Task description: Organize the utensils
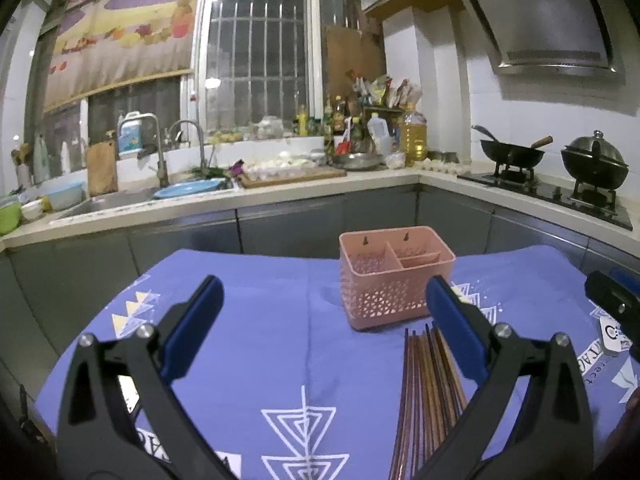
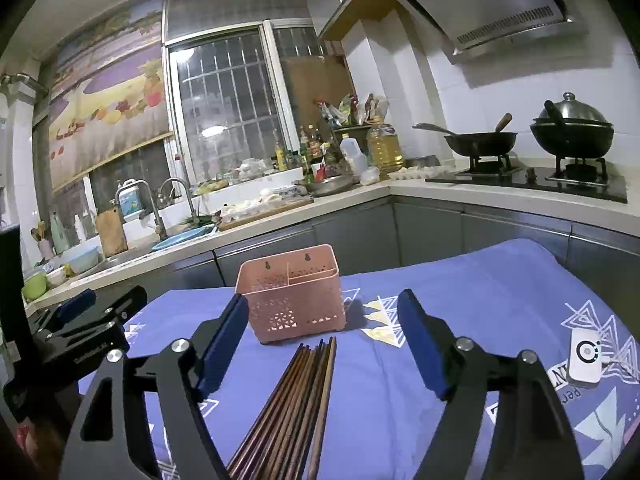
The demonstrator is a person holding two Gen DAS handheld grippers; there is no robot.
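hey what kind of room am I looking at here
Most likely a home kitchen. A steel sink with curved taps sits under a barred window, two dark woks rest on a black gas hob below a slanted range hood, and a large bottle of yellow cooking oil stands among condiments.

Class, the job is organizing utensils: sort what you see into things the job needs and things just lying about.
Needed: wooden chopsticks; pink utensil basket.

Lying about: white device on the blue cloth; wok; lidded pot; oil bottle; blue basin.
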